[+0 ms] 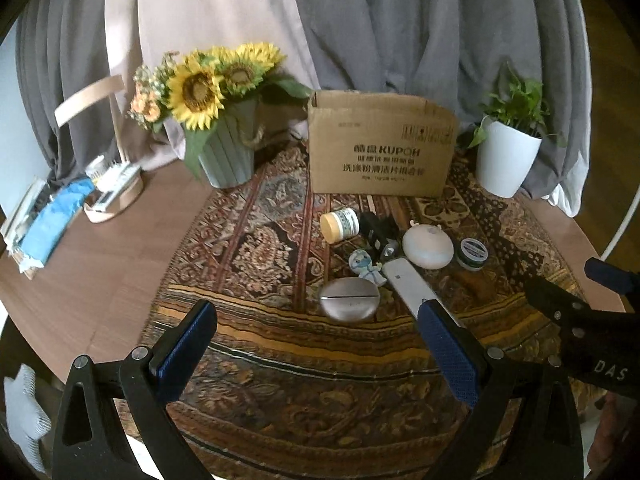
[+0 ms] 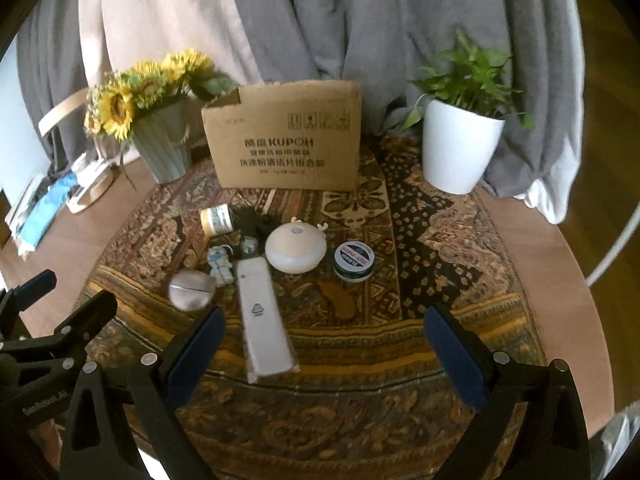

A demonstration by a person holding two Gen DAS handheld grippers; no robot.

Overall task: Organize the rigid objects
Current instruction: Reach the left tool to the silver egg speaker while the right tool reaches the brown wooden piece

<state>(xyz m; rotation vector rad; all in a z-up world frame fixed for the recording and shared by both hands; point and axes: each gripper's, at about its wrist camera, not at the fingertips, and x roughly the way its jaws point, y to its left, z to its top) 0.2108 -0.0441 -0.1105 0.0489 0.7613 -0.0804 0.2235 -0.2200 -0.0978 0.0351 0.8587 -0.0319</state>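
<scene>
Holding both my left gripper (image 1: 318, 344) and right gripper (image 2: 324, 344) wide and empty, I read "KUPOH" on the brown cardboard box (image 2: 286, 140) at twelve o'clock.

Box front: "KUPOH" in Latin letters on the cardboard box (image 2: 282, 136), Chinese lines below it too blurred to read.
Gripper arm, right of the box: white letters "DAS" on the right gripper (image 1: 610, 370).
Tin: the round tin (image 2: 354, 260) lid print is illegible.

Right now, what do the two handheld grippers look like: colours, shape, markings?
Both are matte black frames with silver round fasteners. The left gripper and right gripper each have two flat fingers faced with textured dark blue pads. White lettering marks both bodies, "DAS" legible on the right one. No cables or sleeves show.
</scene>
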